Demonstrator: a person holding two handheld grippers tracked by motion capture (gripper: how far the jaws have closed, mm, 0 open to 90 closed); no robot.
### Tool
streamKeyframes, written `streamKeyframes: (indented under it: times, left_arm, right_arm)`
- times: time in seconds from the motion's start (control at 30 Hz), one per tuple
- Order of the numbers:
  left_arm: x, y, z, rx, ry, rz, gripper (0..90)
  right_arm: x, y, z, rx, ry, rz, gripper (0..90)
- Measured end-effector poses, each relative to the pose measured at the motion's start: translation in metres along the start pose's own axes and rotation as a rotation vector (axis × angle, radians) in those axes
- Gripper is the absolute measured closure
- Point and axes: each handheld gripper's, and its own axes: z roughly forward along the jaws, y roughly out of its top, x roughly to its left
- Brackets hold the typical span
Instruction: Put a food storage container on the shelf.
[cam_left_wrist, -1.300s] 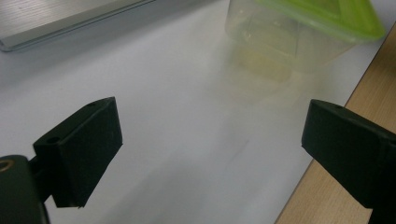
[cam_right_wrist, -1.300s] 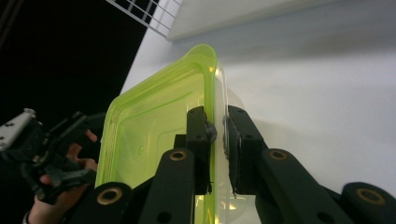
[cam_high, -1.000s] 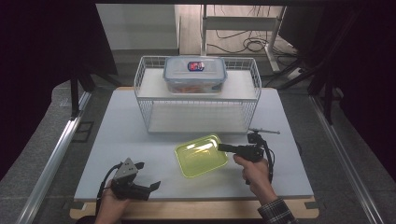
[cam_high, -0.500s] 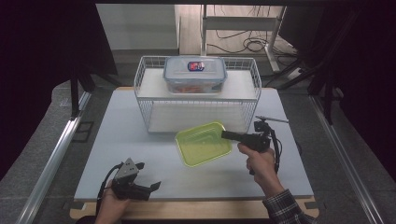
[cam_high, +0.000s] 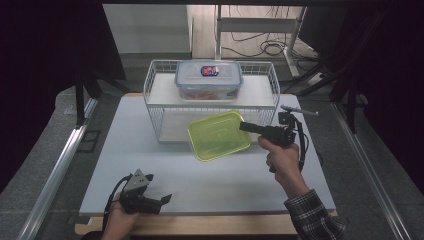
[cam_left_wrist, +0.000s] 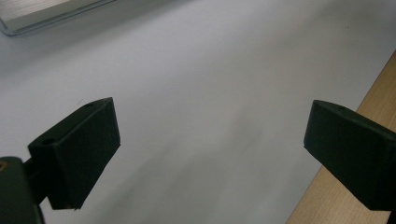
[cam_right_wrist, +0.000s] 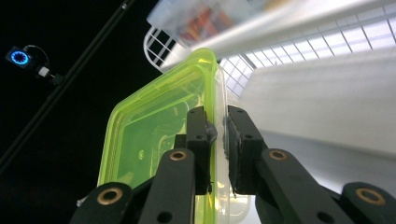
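Near edge, 7 o'clock: left gripper (cam_high: 150, 202) rests on the table (cam_high: 210, 185), jaws spread wide and empty. At 3 o'clock, the right gripper (cam_high: 245, 126) pinches the rim of the yellow-green container (cam_high: 218, 136), which has risen from the tabletop over the past second and now hangs before the wire rack (cam_high: 160, 107). Far, 12 o'clock: a lidded clear box (cam_high: 208, 80) occupies the top shelf, where the container probably belongs.

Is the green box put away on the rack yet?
Not yet. Picked up: the right gripper is clamped on the green box, holding it above the table in front of the wire rack. Left: placing it. The left gripper rests open.
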Motion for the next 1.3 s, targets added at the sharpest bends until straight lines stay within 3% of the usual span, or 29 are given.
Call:
streamKeyframes:
  times: [0.8, 1.3]
  left_arm:
    - [-0.001, 0.0, 0.001, 0.014, 0.0, 0.008, 3.5]
    - [-0.001, 0.0, 0.0, 0.008, -0.004, 0.001, 3.5]
  right_arm:
    - [0.047, 0.068, -0.001, -0.077, 0.011, -0.006, 80.5]
    - [0.047, 0.095, 0.015, -0.1, -0.037, 0.019, 80.7]
